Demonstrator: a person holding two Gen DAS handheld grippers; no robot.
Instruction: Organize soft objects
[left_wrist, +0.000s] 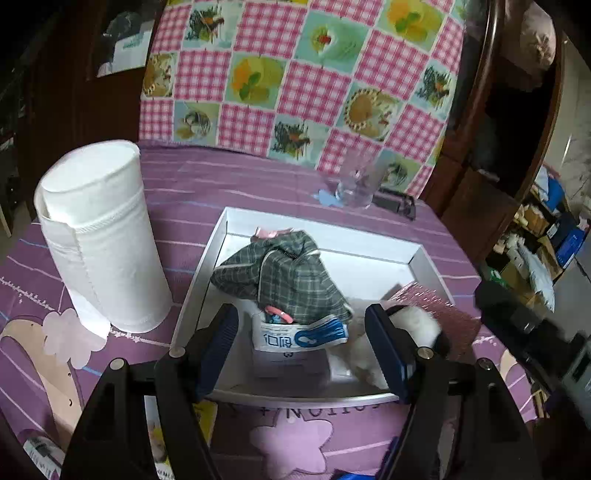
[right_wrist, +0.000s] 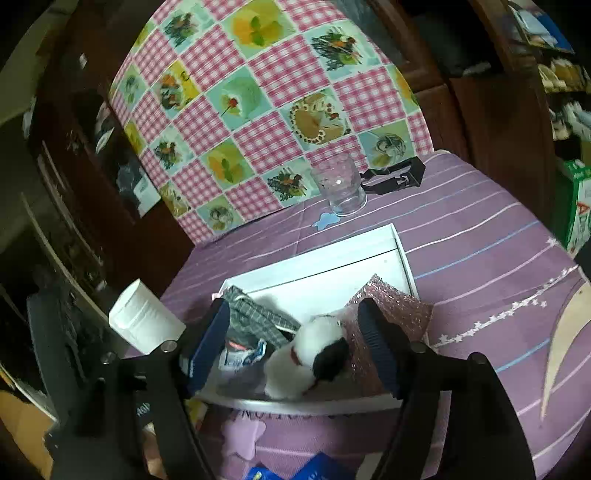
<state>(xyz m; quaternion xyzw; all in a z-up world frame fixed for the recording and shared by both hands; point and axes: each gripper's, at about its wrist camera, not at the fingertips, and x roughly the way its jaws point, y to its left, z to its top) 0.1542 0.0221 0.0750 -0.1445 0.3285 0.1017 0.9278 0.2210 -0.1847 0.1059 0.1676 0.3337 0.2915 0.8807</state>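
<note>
A white shallow tray lies on the purple cloth. In it lie a crumpled green plaid cloth, a white-and-blue packet, a black-and-white plush toy and a pink glittery pouch. My left gripper is open above the tray's near end, over the packet. My right gripper is open, its fingers on either side of the plush toy, not closed on it.
A white paper roll stands left of the tray. A clear glass and a black clip sit at the back, before a pink checked cushion. Dark wooden furniture flanks the table.
</note>
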